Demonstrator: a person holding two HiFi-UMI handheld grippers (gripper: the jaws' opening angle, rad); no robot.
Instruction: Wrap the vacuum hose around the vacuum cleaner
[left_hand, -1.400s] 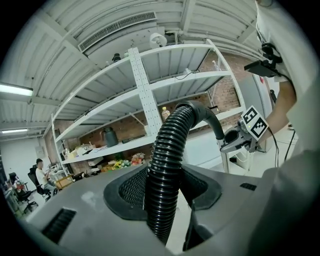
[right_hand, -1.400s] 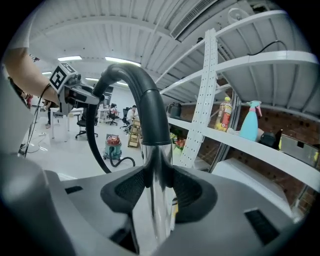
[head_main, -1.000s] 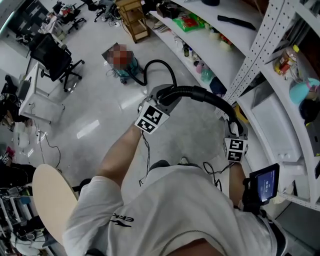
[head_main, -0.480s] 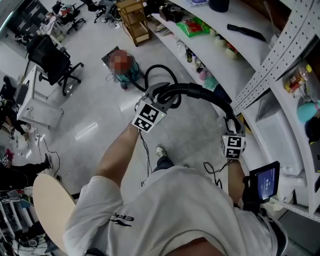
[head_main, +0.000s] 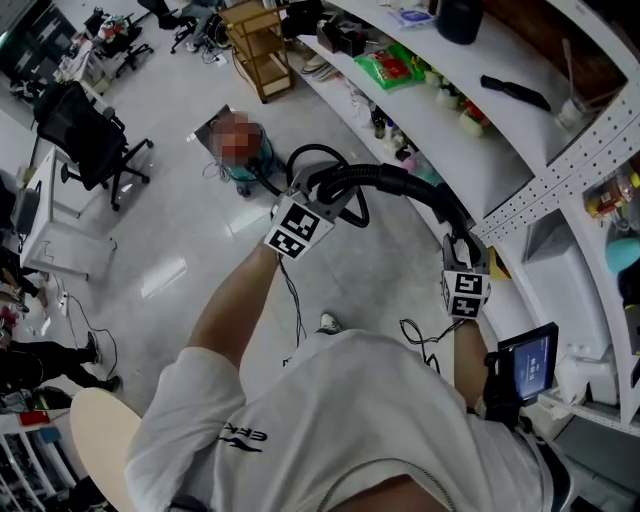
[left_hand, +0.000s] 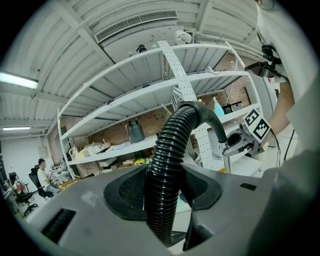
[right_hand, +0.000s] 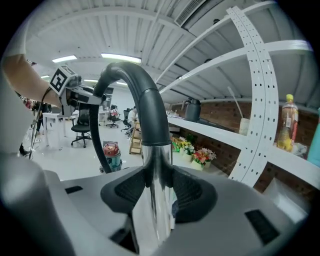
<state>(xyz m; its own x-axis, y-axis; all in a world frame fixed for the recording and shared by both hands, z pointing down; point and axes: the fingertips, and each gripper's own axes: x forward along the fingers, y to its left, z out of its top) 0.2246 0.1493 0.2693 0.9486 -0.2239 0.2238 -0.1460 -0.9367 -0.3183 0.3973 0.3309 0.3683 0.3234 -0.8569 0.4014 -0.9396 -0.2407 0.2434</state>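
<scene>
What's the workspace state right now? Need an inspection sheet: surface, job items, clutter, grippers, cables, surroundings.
Surface: glossy pale floor; the person stands on it.
Job's things: vacuum cleaner on the floor ahead; black ribbed hose rises from it and arcs between both grippers, not yet wrapped.
Clutter: green packet and bottles on the shelves.
Grippers: left gripper shut on the hose; right gripper shut on the chrome tube at the hose's end.
Cables: thin black cable hangs below the left gripper.
Surroundings: white shelving, office chair, wooden rack.
</scene>
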